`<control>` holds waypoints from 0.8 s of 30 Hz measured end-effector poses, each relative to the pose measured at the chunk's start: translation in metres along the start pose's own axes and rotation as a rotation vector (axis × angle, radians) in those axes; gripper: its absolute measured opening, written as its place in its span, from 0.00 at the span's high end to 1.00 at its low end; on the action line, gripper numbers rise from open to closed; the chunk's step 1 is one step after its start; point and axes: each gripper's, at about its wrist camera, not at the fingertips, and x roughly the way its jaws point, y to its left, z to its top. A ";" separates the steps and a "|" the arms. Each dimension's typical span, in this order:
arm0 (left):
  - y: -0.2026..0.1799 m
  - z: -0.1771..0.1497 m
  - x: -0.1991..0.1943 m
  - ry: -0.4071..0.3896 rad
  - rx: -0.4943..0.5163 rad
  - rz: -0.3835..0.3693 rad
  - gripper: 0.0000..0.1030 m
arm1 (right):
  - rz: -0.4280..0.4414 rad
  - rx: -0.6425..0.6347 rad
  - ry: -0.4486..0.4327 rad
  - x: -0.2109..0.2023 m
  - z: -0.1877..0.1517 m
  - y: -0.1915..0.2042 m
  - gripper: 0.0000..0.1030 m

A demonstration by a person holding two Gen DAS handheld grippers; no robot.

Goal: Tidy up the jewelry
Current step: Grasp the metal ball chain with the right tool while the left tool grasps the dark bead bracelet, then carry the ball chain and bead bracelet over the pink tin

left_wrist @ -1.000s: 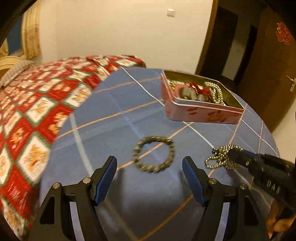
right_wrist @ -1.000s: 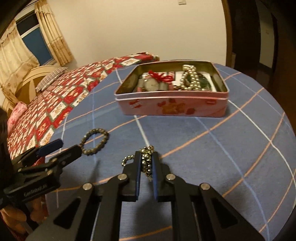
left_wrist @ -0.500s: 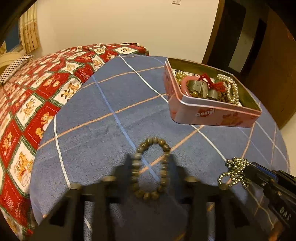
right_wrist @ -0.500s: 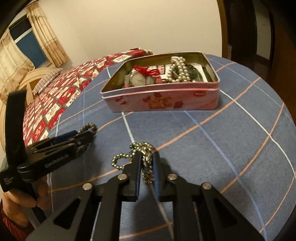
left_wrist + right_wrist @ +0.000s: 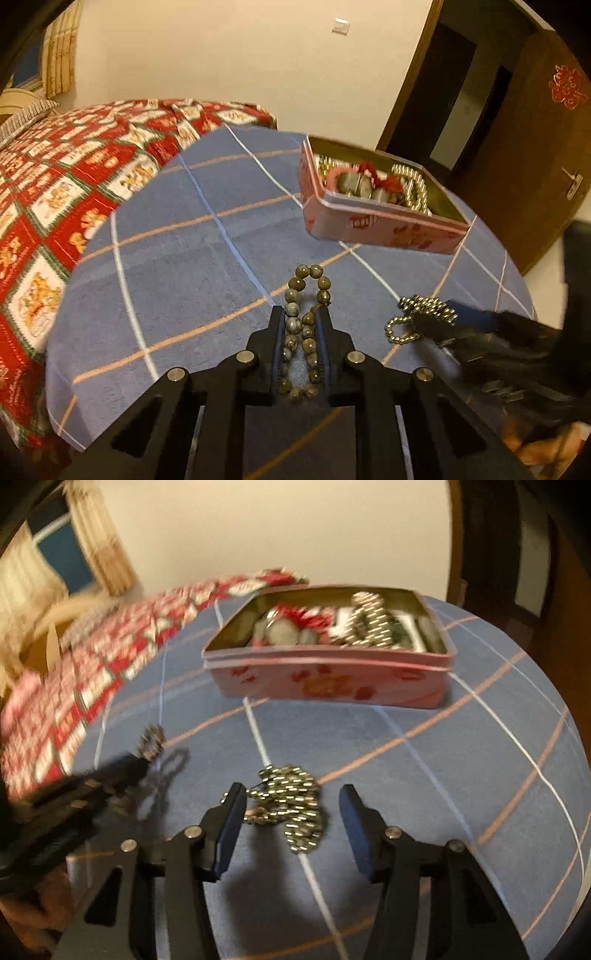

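Note:
A bracelet of grey-brown beads (image 5: 297, 284) is squeezed into a narrow loop between the pads of my left gripper (image 5: 301, 314), which is shut on it. Its far end sticks out past the fingertips. In the right wrist view the bracelet (image 5: 151, 738) hangs at the left gripper's tip, with its shadow on the cloth beside it. My right gripper (image 5: 292, 788) has its jaws opening. A bunched metal bead chain (image 5: 291, 805) lies between them on the blue checked cloth, and neither pad presses on it. The pink tin (image 5: 332, 683) stands beyond, open and holding several pieces.
The round table's blue checked cloth (image 5: 177, 258) curves away at its edges on all sides. A bed with a red patterned cover (image 5: 55, 184) lies to the left. A dark wooden door (image 5: 535, 147) stands behind the tin (image 5: 369, 225). A hand (image 5: 546, 446) shows at the lower right.
My left gripper moved forward over the bead bracelet and closed on it. My right gripper, earlier shut on the metal chain, has spread its jaws and the chain now lies loose between them.

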 end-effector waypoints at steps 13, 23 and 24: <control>-0.010 0.006 -0.033 -0.076 0.017 -0.013 0.85 | 0.006 0.027 -0.045 -0.022 -0.002 -0.006 0.87; -0.025 0.010 -0.058 -0.130 0.032 -0.042 0.84 | 0.055 0.071 -0.254 -0.096 0.011 0.000 0.87; -0.027 0.011 -0.060 -0.137 0.035 -0.044 0.85 | 0.058 0.070 -0.267 -0.102 0.012 0.001 0.87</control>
